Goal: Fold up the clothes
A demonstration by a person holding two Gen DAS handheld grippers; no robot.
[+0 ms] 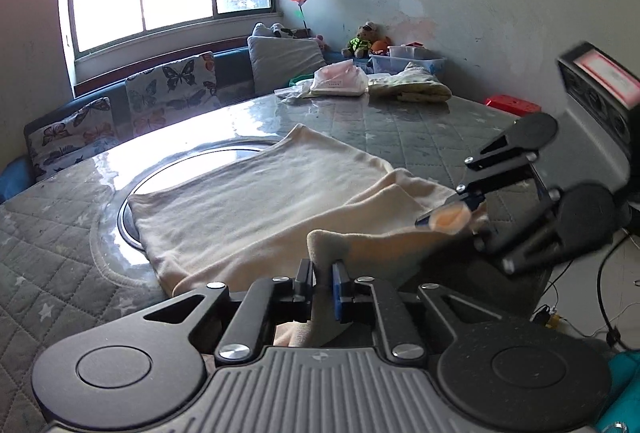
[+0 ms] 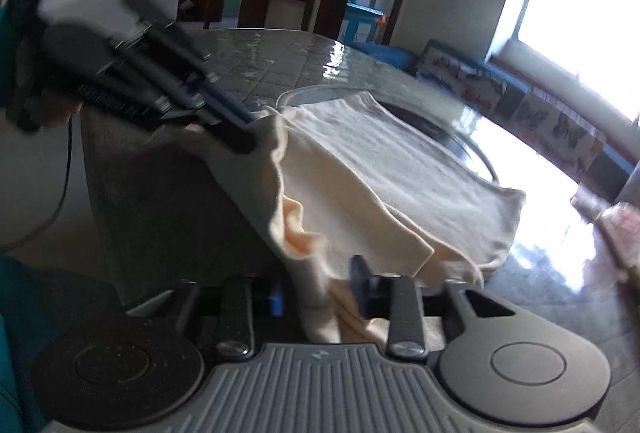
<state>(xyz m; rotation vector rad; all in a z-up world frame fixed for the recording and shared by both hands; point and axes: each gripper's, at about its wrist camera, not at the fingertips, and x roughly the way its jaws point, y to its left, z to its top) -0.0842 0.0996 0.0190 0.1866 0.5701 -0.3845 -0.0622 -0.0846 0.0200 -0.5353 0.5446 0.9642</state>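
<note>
A cream garment (image 1: 256, 201) lies spread on the quilted table (image 1: 400, 121), partly over a round glass inset (image 1: 224, 157). My left gripper (image 1: 322, 273) is shut on the garment's near edge at the table's front. My right gripper (image 1: 448, 217) shows at the right of the left wrist view, pinching the same near edge further right. In the right wrist view the garment (image 2: 384, 169) runs away from my right gripper (image 2: 320, 285), whose jaws stand a little apart with a bunch of cloth between them. The left gripper (image 2: 240, 129) holds the far corner there.
A pile of folded clothes (image 1: 340, 81) and a yellow-green cloth (image 1: 412, 85) sit at the table's far edge, with a plastic bin (image 1: 408, 61) and stuffed toys (image 1: 360, 41) behind. Butterfly cushions (image 1: 168, 89) line a bench under the window. Cables (image 1: 608, 297) hang off the right.
</note>
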